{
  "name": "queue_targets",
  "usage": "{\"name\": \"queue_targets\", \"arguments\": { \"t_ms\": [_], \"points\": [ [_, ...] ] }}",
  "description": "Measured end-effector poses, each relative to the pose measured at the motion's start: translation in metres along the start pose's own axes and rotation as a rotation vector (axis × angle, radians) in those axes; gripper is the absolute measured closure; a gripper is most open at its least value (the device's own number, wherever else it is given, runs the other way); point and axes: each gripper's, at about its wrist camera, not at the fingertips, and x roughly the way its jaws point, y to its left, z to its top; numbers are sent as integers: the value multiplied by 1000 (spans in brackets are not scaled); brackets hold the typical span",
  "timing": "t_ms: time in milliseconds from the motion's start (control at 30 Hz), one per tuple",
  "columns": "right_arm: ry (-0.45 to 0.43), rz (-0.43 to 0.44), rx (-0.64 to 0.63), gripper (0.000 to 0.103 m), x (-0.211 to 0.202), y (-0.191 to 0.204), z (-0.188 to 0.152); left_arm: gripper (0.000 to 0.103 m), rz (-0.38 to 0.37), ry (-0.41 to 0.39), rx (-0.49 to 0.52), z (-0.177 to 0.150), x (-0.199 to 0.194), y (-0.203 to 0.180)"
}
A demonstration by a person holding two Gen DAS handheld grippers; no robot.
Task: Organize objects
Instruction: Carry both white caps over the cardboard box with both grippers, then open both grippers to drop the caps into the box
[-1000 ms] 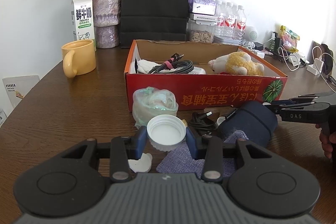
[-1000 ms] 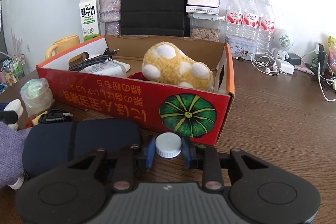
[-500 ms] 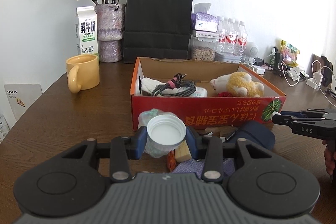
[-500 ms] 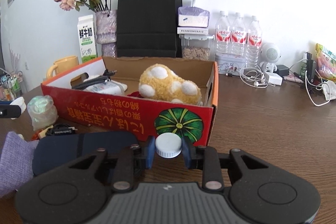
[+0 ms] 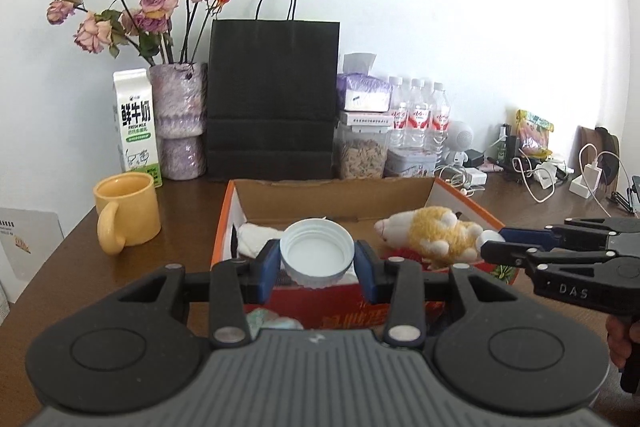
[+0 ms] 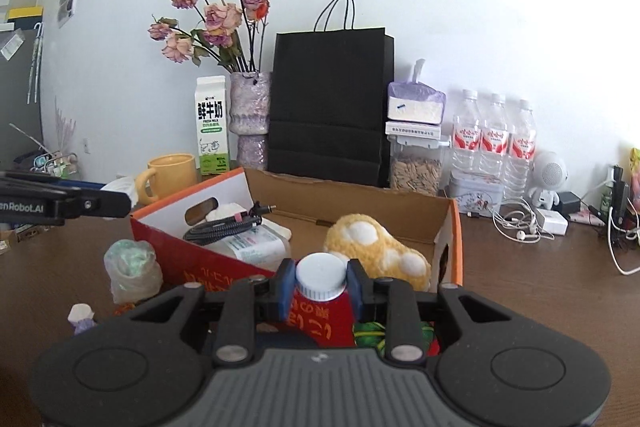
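Caps: large white cap (image 5: pixel 317 251) clamped in left hand-held gripper (image 5: pixel 317 263), small white cap (image 6: pixel 321 275) clamped in right hand-held gripper (image 6: pixel 321 285), both above cardboard box (image 5: pixel 332 193). Early release risks a bounce out.

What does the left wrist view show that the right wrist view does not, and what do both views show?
Only the left wrist view shows the left hand-held gripper shut on a wide white lid, open side facing the camera. Only the right wrist view shows the right hand-held gripper shut on a small white cap, a black cable in the box, and a clear bag on the table. Both show the red box, plush toy, yellow mug and black bag.
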Motion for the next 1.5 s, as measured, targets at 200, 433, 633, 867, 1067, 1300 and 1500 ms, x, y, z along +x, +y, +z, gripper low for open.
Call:
{"name": "queue_targets", "arguments": {
  "t_ms": [200,433,633,867,1067,1300,1500],
  "points": [
    [-28,19,-27,76,23,12,25,62,-15,-33,-9,22,26,-9],
    [-39,18,-23,76,61,18,49,62,6,-37,-32,41,64,-10],
    [-19,2,0,76,94,16,56,62,38,-16,-69,51,97,-4],
    [4,-17,35,76,126,13,55,62,59,24,-72,48,125,-3],
    [14,-17,25,76,128,10,49,62,79,52,-63,40,134,-2],
    [49,-49,29,34,131,10,43,0,131,46,-75,36,133,0],
    [29,-89,37,0,129,10,43,0,147,47,-86,35,133,2]
  ]
}}
